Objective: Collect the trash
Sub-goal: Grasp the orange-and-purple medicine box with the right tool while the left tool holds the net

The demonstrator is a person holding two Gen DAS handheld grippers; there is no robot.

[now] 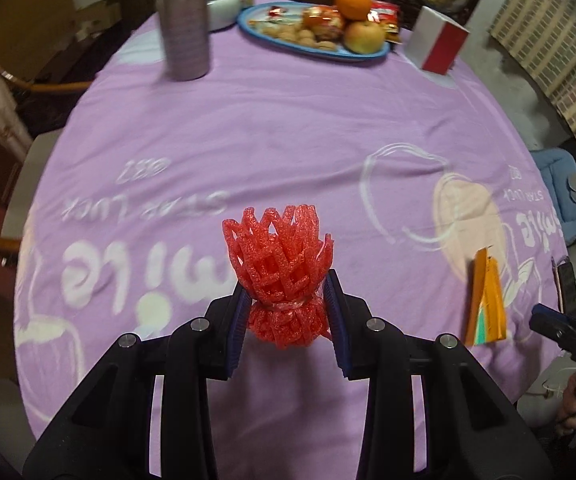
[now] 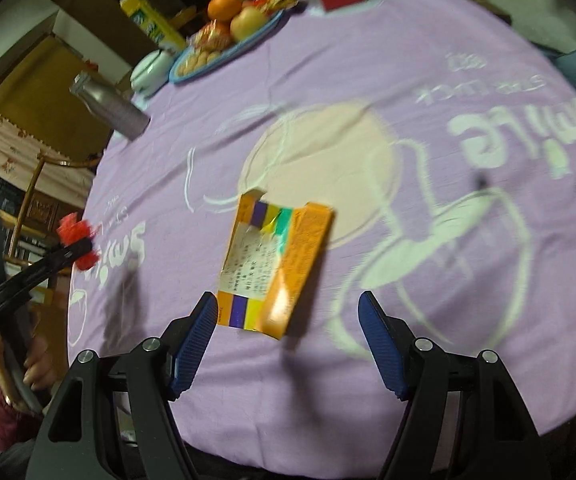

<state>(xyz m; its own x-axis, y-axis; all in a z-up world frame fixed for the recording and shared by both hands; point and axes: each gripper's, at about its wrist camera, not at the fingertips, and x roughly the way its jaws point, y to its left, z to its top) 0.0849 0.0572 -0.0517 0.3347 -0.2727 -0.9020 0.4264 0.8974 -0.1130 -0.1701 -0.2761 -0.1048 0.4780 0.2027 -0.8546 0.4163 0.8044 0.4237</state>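
Only right wrist shows carton's point(image 2: 274, 268) label, plate point(image 2: 224, 54)

Each tool, left tool point(image 1: 287, 312) and right tool point(image 2: 286, 344), has black plastic arms and silver round screws. Ribbed blue pads point(image 2: 380, 350) line its fingers. A bare-skinned hand point(image 2: 38, 364) emerges from a dark red sleeve

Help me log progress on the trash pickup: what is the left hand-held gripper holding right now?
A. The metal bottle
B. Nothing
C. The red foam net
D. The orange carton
C: the left hand-held gripper is clamped on the red foam net; the orange carton lies on the tablecloth.
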